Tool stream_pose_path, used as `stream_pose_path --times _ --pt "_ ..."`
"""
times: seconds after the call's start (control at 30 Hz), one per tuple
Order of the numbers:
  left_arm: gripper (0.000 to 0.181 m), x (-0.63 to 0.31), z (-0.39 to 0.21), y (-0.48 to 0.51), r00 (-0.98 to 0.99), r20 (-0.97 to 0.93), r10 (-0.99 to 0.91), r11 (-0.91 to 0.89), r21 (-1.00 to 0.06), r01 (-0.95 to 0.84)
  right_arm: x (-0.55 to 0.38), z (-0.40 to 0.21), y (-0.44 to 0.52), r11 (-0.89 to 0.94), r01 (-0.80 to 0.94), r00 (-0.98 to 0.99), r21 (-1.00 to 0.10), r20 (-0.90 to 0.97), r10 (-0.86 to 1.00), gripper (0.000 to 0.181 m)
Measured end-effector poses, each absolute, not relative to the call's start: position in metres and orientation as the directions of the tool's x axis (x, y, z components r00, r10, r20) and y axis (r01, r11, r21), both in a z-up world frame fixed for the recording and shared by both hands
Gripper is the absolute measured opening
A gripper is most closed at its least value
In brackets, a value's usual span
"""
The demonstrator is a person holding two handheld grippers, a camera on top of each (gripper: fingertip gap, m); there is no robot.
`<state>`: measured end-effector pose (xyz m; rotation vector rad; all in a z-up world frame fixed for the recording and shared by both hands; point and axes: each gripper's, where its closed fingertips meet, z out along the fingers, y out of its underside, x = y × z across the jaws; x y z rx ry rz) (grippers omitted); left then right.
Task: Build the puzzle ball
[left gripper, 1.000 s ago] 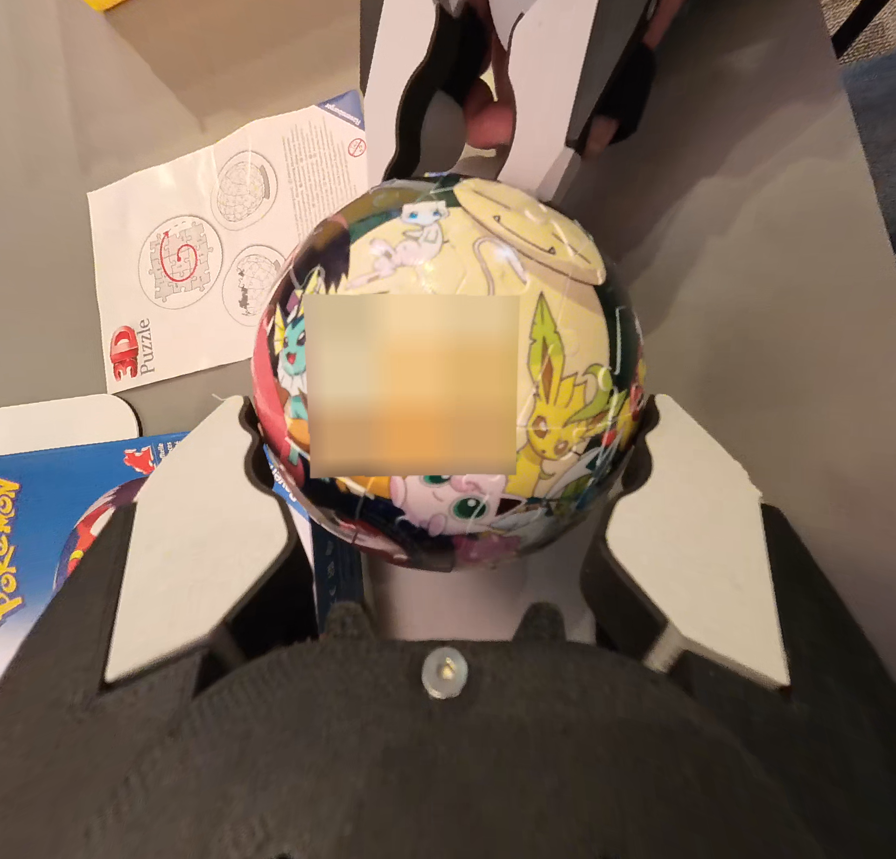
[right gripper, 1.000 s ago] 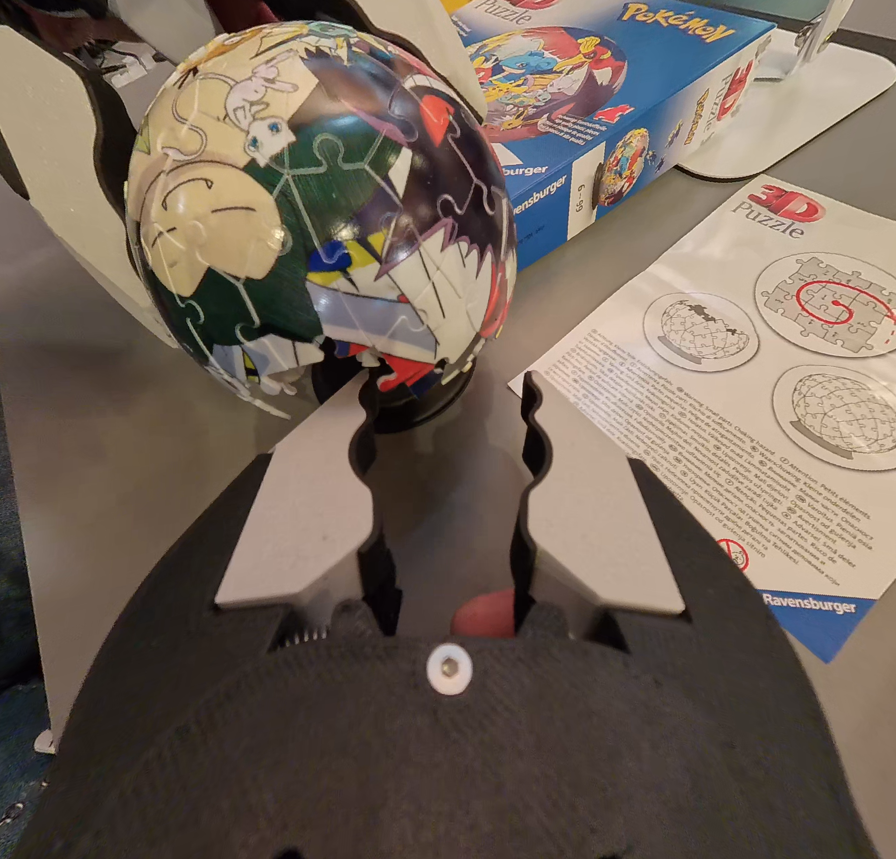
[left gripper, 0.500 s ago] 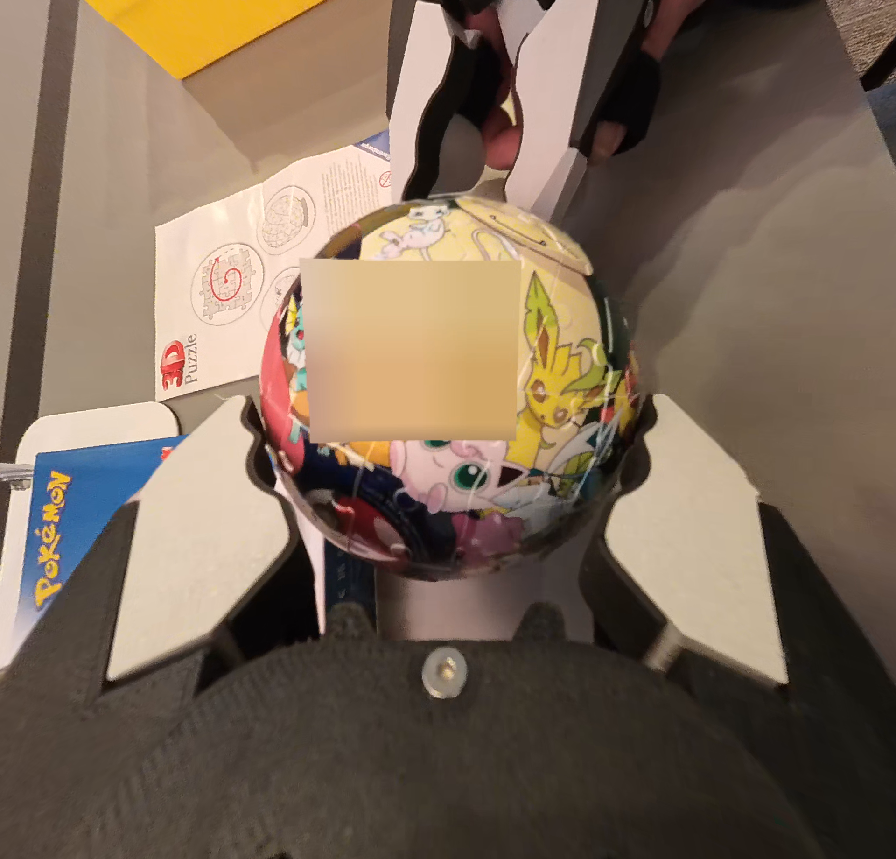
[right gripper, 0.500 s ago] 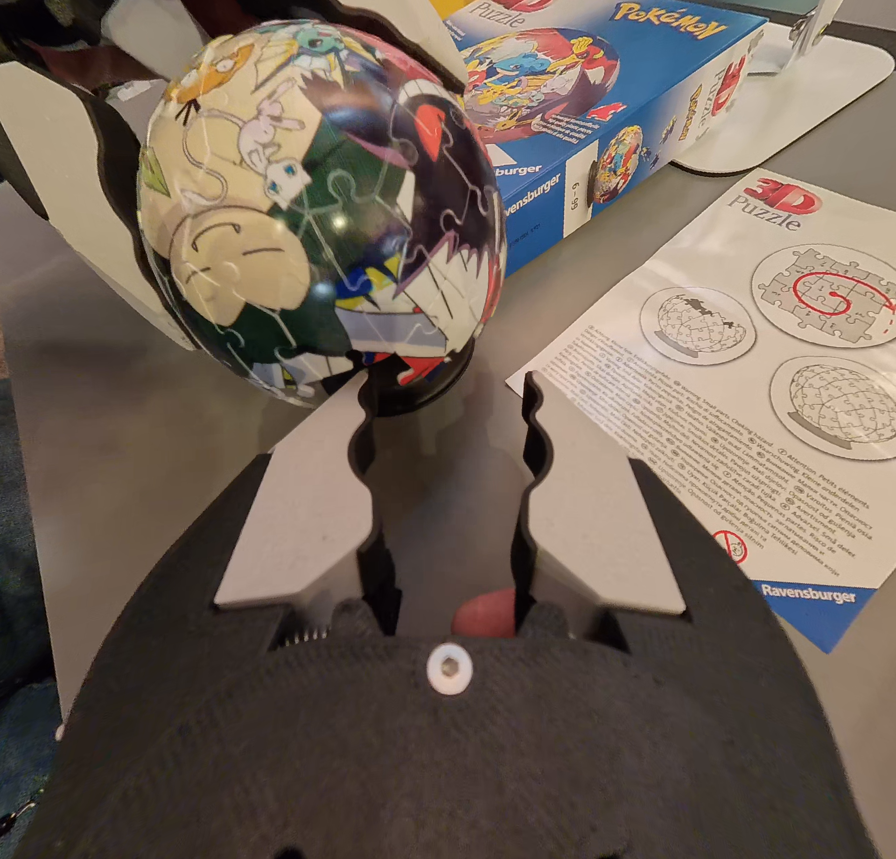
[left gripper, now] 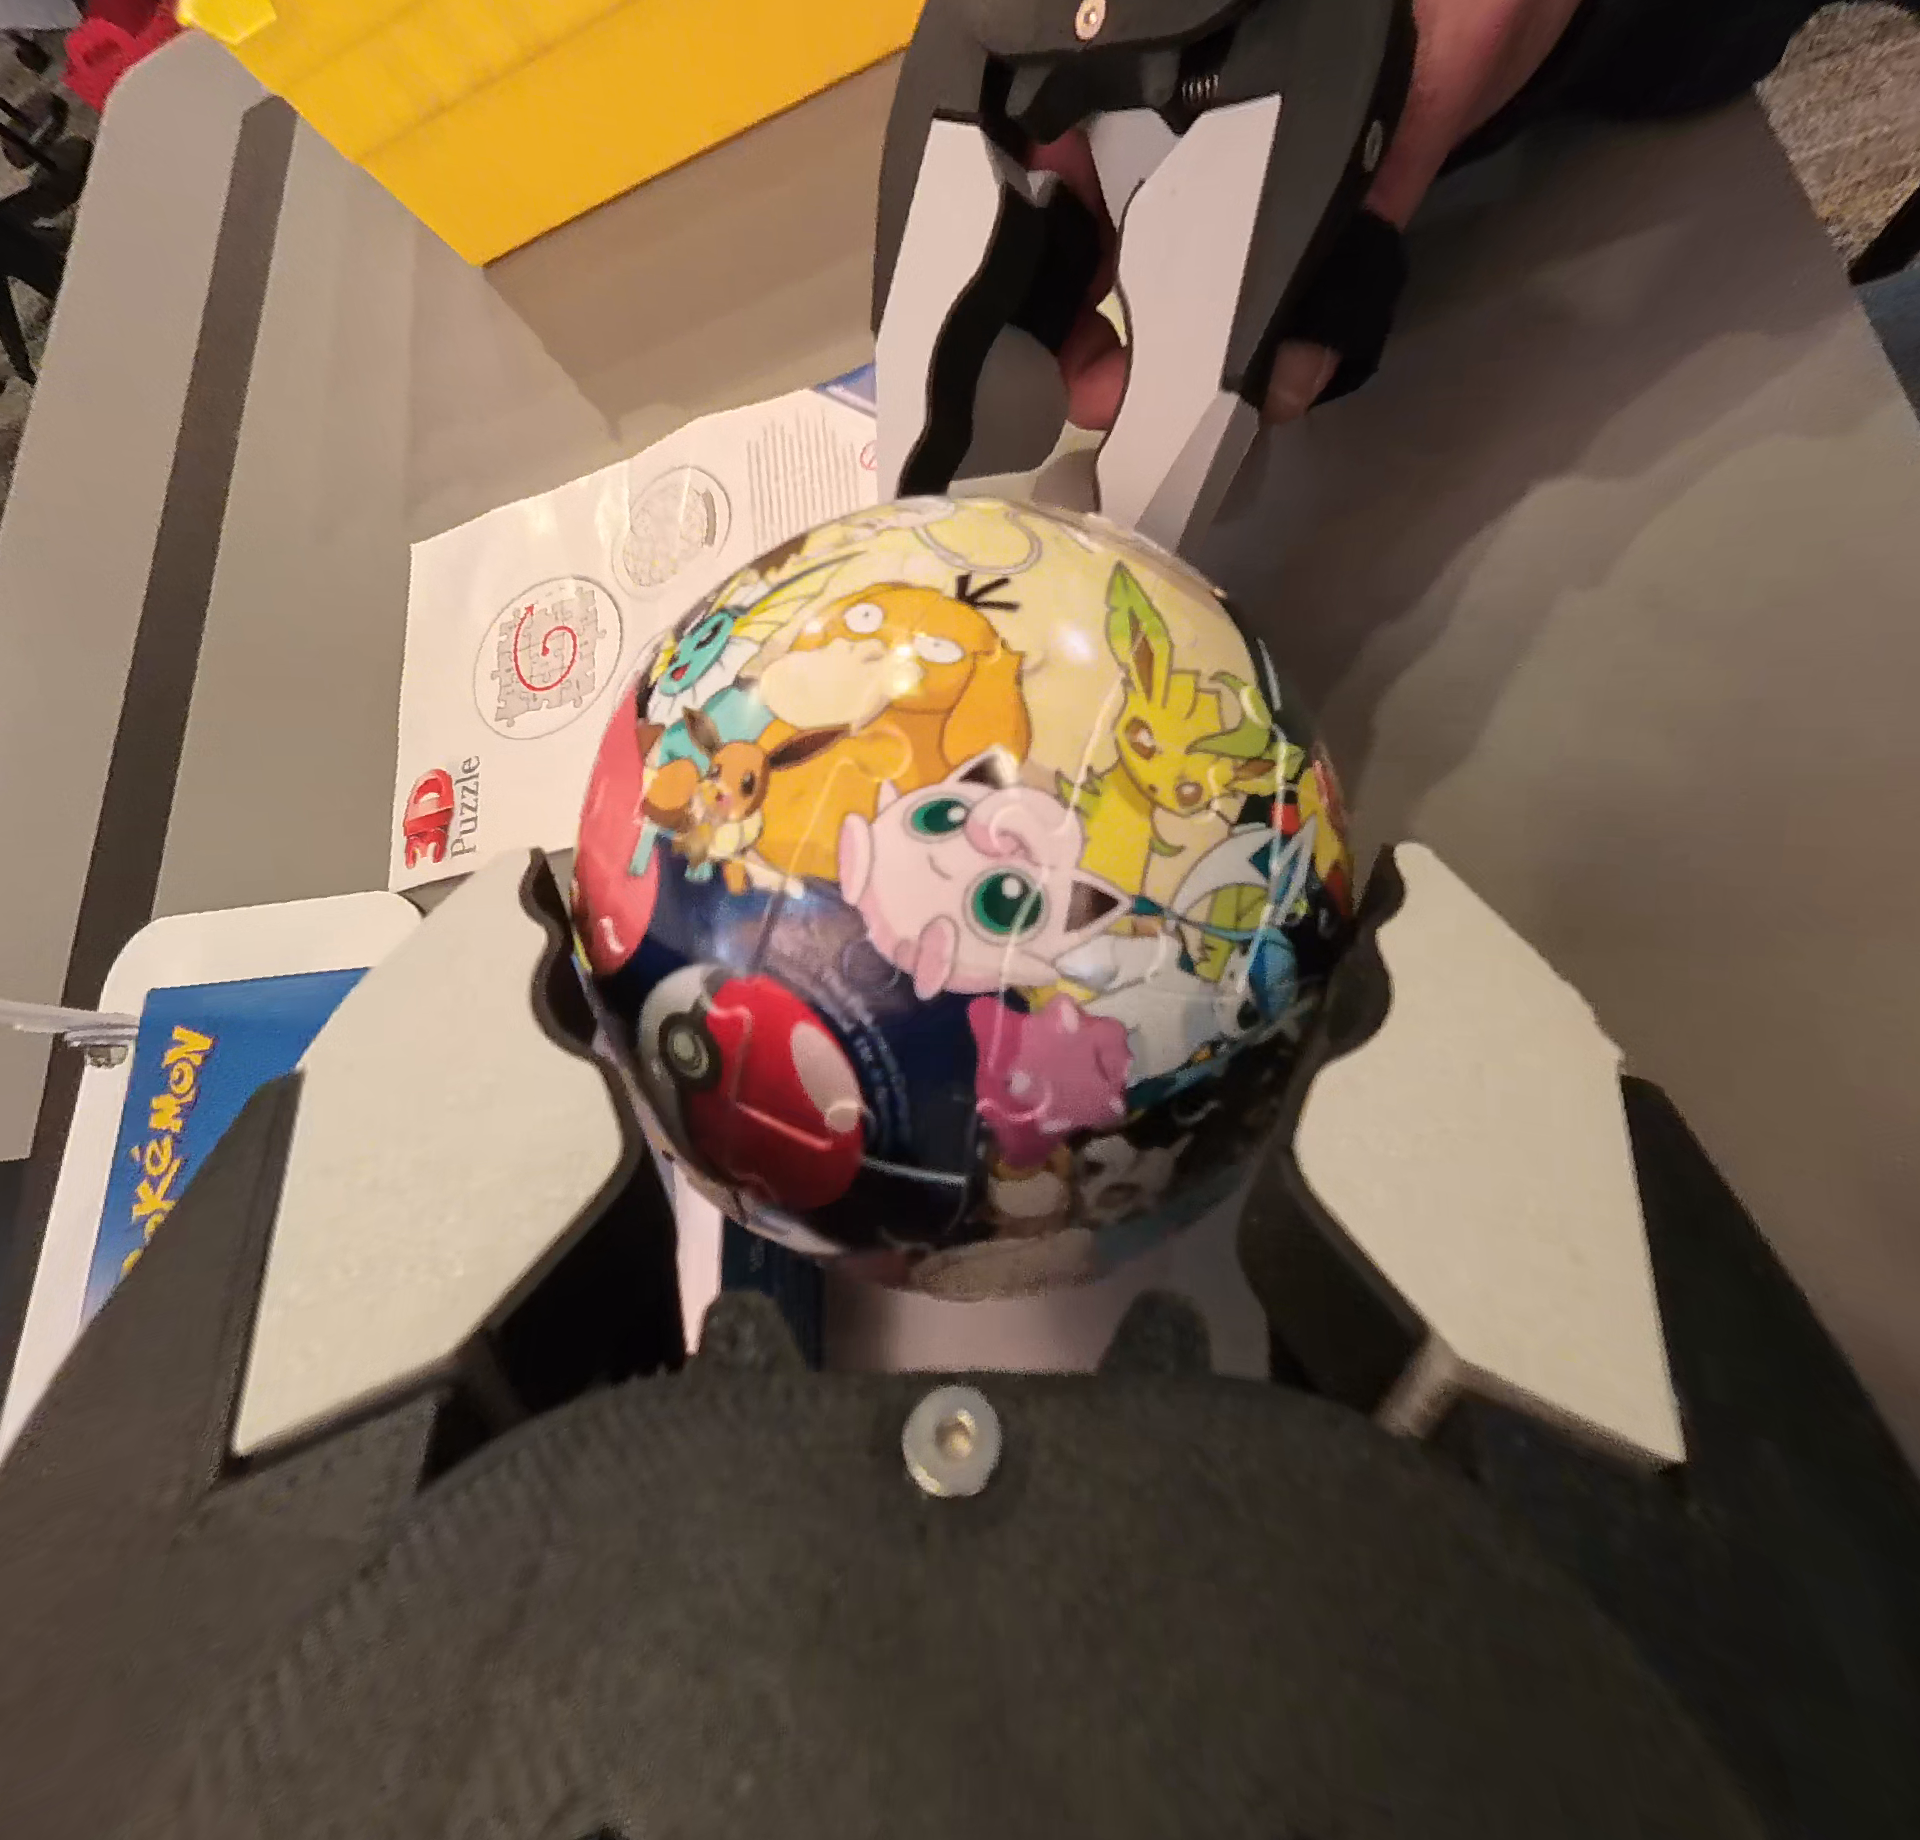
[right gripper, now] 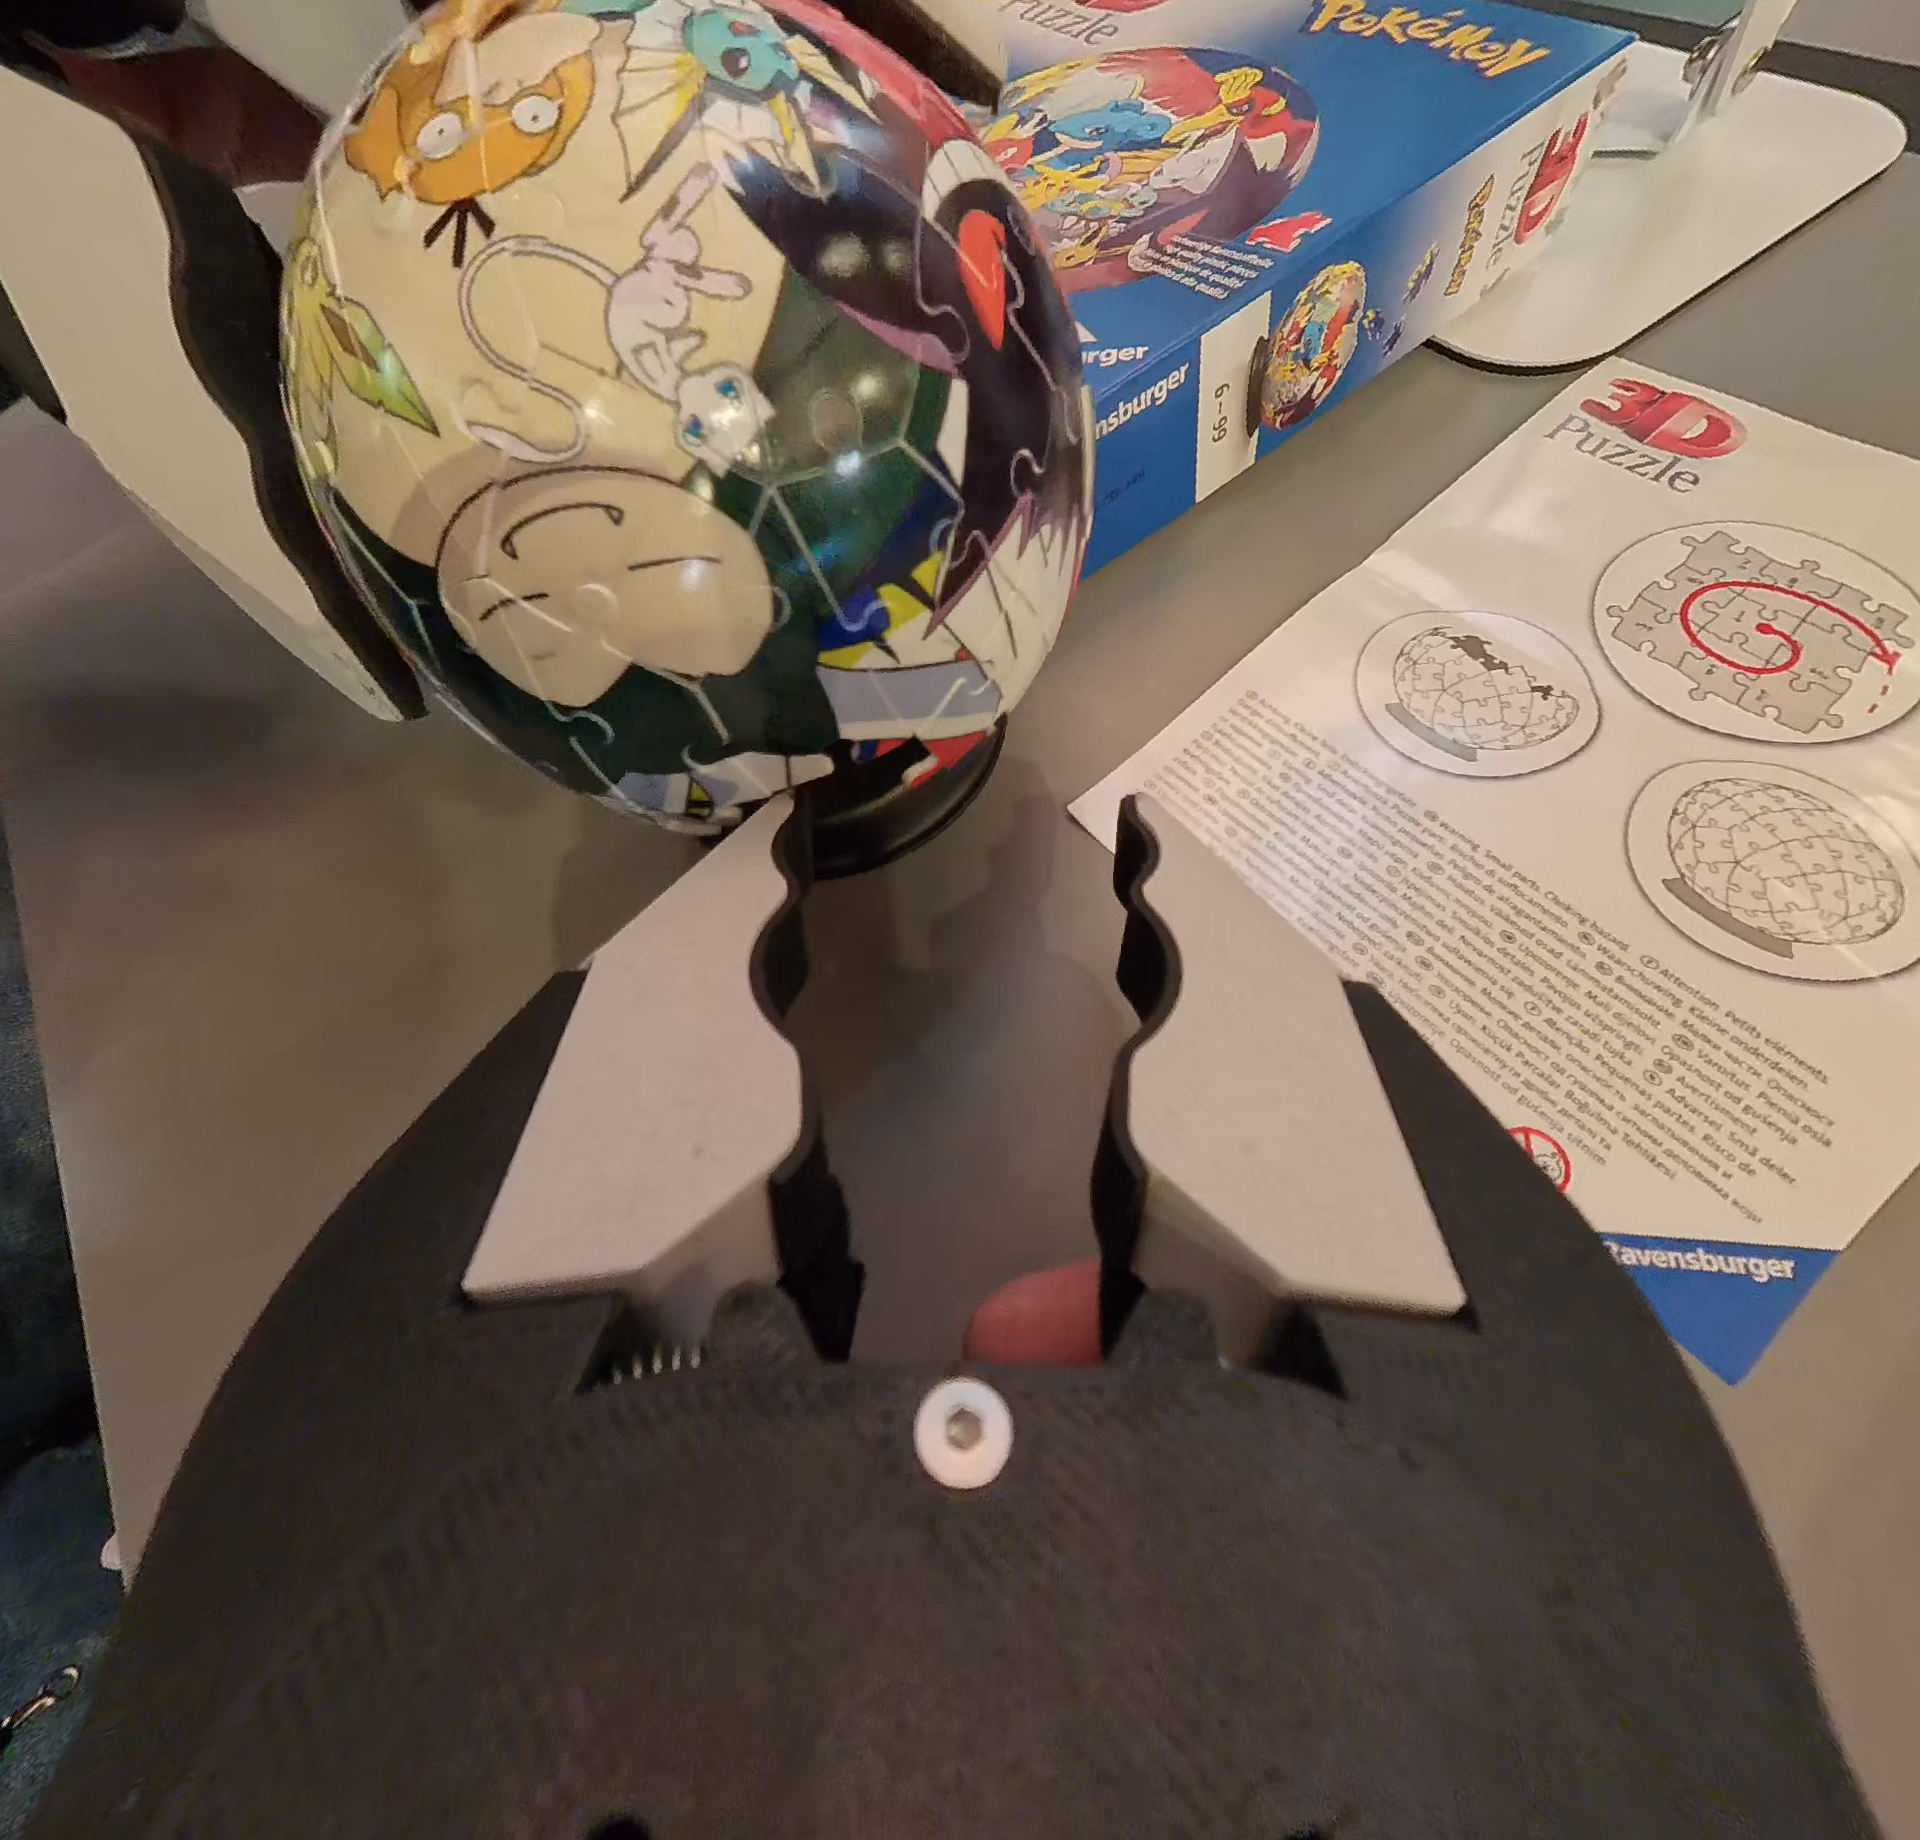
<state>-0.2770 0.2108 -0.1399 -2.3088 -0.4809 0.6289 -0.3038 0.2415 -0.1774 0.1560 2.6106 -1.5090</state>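
Note:
The puzzle ball (left gripper: 961, 876) is a glossy sphere of joined cartoon-print pieces. My left gripper (left gripper: 966, 871) is shut on it, one finger on each side at its widest part. In the right wrist view the ball (right gripper: 675, 388) is held tilted above a small black stand (right gripper: 914, 803) on the table, and one left finger (right gripper: 114, 356) shows beside it. I cannot tell whether ball and stand touch. My right gripper (right gripper: 956, 824) is open and empty, its tips just short of the ball's underside and the stand. It also shows in the left wrist view (left gripper: 1039, 460), behind the ball.
A blue puzzle box (right gripper: 1351, 180) lies behind the ball, and it shows at the left of the left wrist view (left gripper: 177, 1084). An instruction sheet (right gripper: 1558, 803) lies flat at the right. A yellow bin (left gripper: 540, 76) and a white base plate (right gripper: 1714, 201) stand farther off. The grey table (left gripper: 1610, 647) is bare there.
The left gripper has tipped the ball, so the duck and pink characters rolled toward the left camera. The right gripper stayed open at about the same spot.

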Motion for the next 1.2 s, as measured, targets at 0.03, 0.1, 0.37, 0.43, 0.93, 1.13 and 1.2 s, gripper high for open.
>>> stream_pose_path --times 0.03,0.1,0.37,0.43,0.93,1.13,1.2 --pt "0.138 -0.278 -0.139 0.211 0.812 -0.301 0.501 -0.687 -0.709 0.160 -0.304 -0.178 0.242 0.499 0.147 -0.988 -0.854 -0.155 0.026 0.056" --pt "0.137 -0.279 -0.137 0.212 0.808 -0.300 0.507 -0.673 -0.723 0.154 -0.304 -0.179 0.242 0.505 0.146 -0.988 -0.851 -0.153 0.026 0.056" --pt "0.137 -0.282 -0.139 0.215 0.804 -0.269 0.529 -0.625 -0.765 0.155 -0.304 -0.179 0.246 0.514 0.140 -0.988 -0.846 -0.152 0.019 0.055" --pt "0.137 -0.283 -0.137 0.216 0.803 -0.262 0.535 -0.609 -0.779 0.152 -0.306 -0.178 0.247 0.511 0.144 -0.988 -0.847 -0.155 0.021 0.055" --pt "0.137 -0.290 -0.125 0.230 0.792 -0.185 0.582 -0.418 -0.903 0.097 -0.307 -0.156 0.249 0.482 0.085 -0.995 -0.872 -0.104 -0.011 0.054" --pt "0.137 -0.287 -0.118 0.229 0.796 -0.178 0.579 -0.360 -0.931 0.054 -0.309 -0.156 0.256 0.506 0.090 -0.993 -0.858 -0.115 -0.017 0.053" --pt "0.137 -0.287 -0.121 0.227 0.795 -0.177 0.580 -0.357 -0.932 0.053 -0.309 -0.163 0.259 0.530 0.080 -0.994 -0.844 -0.109 -0.023 0.053"
